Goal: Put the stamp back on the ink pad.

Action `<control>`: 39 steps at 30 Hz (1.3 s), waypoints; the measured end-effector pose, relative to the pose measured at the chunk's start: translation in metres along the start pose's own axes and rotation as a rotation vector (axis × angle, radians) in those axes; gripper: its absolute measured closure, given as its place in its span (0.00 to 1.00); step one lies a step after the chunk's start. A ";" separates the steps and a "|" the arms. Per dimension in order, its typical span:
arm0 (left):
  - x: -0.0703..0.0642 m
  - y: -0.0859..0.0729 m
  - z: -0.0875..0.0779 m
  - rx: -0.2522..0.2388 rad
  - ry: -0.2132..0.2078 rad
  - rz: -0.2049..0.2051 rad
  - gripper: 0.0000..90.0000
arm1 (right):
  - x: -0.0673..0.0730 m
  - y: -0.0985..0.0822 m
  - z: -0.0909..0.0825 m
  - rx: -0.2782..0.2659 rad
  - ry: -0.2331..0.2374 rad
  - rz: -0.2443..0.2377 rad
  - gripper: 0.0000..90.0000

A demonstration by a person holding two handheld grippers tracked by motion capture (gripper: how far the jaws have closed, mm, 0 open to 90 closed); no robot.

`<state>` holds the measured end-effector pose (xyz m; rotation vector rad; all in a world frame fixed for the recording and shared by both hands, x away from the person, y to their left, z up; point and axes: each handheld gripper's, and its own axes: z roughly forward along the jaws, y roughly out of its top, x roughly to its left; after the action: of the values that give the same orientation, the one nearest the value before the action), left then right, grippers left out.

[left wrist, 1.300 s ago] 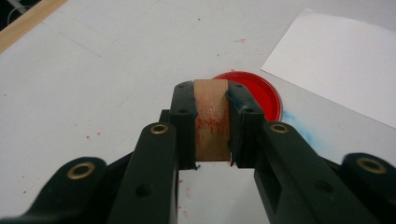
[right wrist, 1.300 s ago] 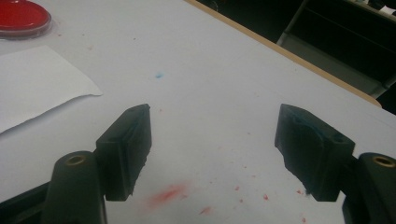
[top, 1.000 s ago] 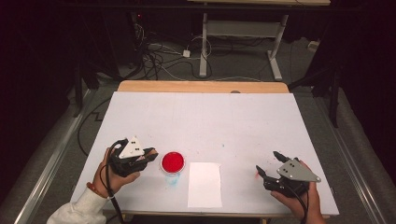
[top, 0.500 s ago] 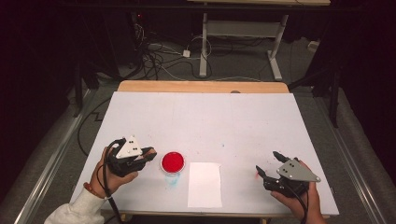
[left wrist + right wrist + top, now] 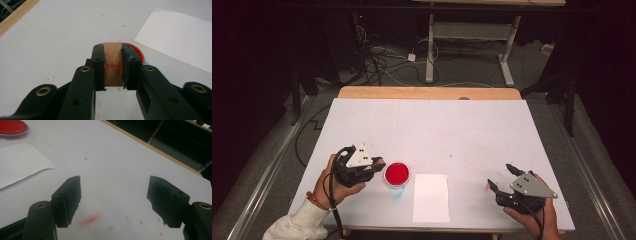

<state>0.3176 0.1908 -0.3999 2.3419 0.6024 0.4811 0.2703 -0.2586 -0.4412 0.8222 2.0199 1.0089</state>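
Left gripper point(image 5: 374, 167) sits at the table's 7 o'clock, jaws clamped on a small wooden block point(image 5: 113, 63); the block's face is speckled with red stain. In the left gripper view the block fills the gap between the jaws, and the red dish point(image 5: 136, 53) peeks out just behind it. From the high view the jaw tips are just beside the dish's point(image 5: 397, 173) 9 o'clock edge; contact can't be told. Dish is round, shallow, holds something red all over.

Right gripper point(image 5: 503, 178) at the table's 5 o'clock, jaws wide apart, holding nothing, over bare white table point(image 5: 427, 125) with red smudges point(image 5: 91, 220) between and under the jaws.

White paper sheet point(image 5: 431, 197) lies flat at 6 o'clock, just beside the dish at its 4 o'clock, between both grippers. Small blue speck point(image 5: 85, 158) on the table past the sheet.
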 end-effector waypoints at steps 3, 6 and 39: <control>-0.001 0.004 0.005 0.008 -0.014 0.002 0.82 | 0.001 0.000 -0.001 0.001 0.001 -0.004 0.31; -0.002 0.007 0.012 0.021 -0.026 0.012 0.82 | 0.001 -0.001 -0.002 0.002 0.001 0.001 0.31; -0.032 0.040 0.062 0.089 -0.140 0.131 0.82 | 0.001 -0.002 -0.001 0.011 0.009 -0.006 0.31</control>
<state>0.3321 0.1152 -0.4224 2.4866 0.4142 0.3509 0.2681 -0.2590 -0.4428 0.8181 2.0366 1.0007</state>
